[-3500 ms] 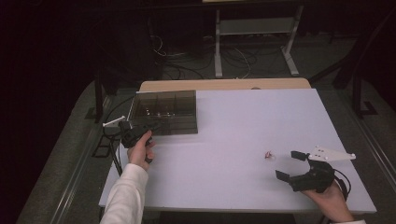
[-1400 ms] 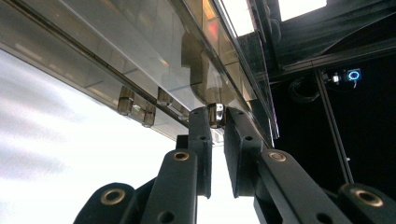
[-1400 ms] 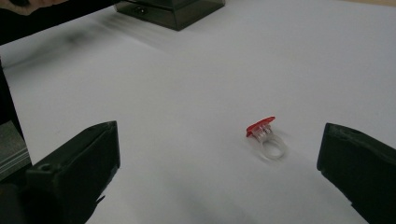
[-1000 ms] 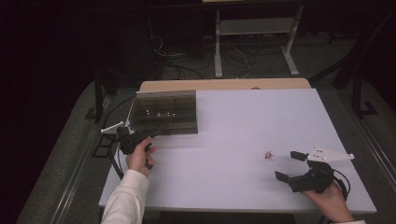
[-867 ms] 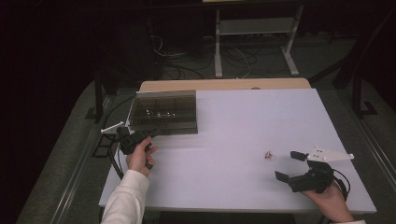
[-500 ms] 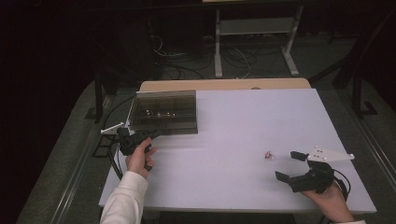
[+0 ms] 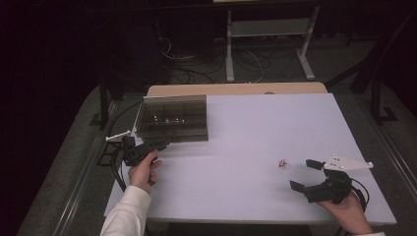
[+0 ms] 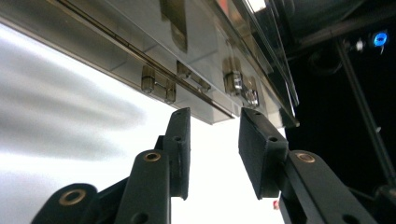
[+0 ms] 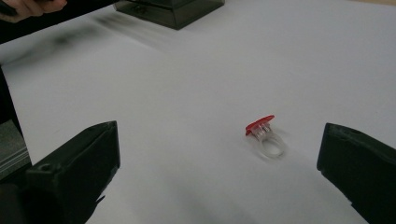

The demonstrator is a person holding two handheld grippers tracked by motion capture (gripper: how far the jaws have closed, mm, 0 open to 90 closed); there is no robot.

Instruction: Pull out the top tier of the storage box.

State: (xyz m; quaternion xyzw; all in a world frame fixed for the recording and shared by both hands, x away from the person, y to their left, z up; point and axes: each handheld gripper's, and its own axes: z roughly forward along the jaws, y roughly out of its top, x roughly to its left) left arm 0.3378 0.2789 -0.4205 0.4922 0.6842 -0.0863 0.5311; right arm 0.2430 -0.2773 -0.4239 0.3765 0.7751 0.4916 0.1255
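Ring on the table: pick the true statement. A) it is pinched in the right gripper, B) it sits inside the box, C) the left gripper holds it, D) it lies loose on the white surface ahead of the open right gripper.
D: the ring lies on the bare table, clear of both wide-apart jaws of the right gripper and far from the box.

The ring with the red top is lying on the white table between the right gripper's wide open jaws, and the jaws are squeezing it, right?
Not quite. The ring does lie on the white table in front of the right gripper, whose jaws are wide open, but they are not squeezing it. The right gripper view shows bare table between the ring and each jaw.
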